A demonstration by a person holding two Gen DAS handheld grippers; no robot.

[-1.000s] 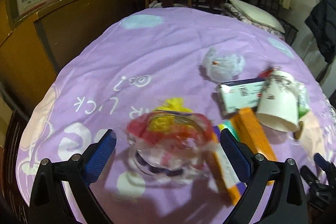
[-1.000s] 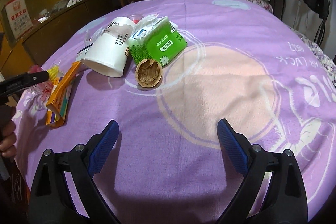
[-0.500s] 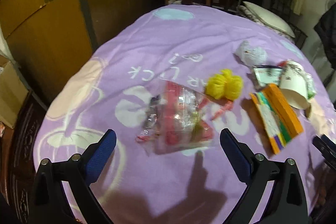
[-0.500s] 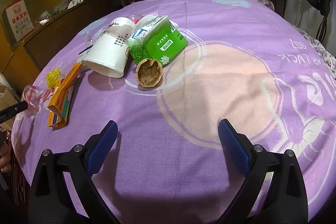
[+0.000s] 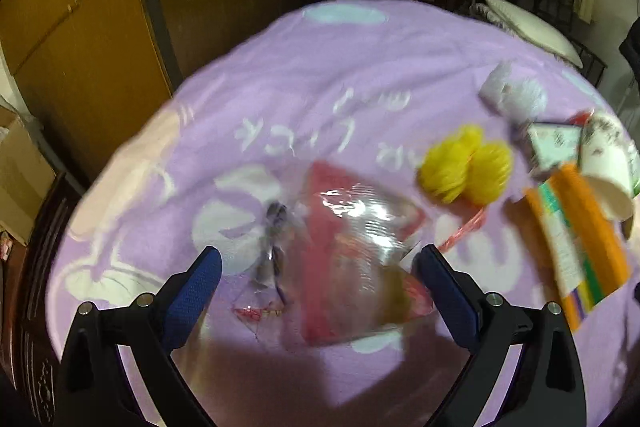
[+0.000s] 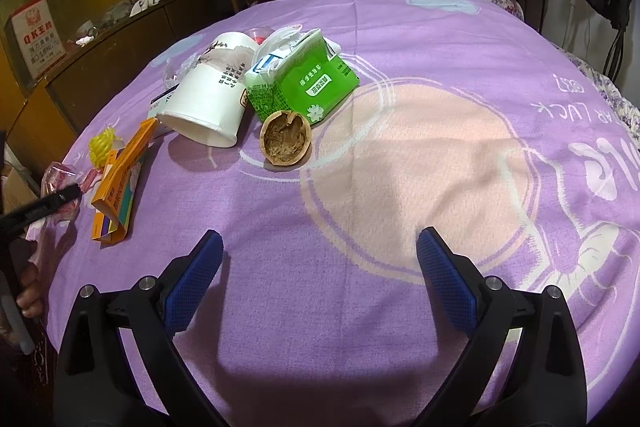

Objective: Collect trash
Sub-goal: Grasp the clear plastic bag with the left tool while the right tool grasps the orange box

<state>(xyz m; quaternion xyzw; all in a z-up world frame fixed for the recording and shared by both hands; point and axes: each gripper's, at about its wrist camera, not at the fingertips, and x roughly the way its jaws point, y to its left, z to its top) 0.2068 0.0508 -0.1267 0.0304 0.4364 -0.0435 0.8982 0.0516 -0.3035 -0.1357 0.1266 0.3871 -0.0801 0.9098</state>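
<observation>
Purple cloth, clear wrapper, open jaws

1. The cloth is purple, with a pink disc ringed in white and white lettering.
2. The cup is white with dark print.
3. Right of the cup, the pack is green with a white flower.
4. Left of the cup, the box is orange; the ball is yellow.
5. The wrapper is clear and red.
6. Finger pads are blue.
</observation>
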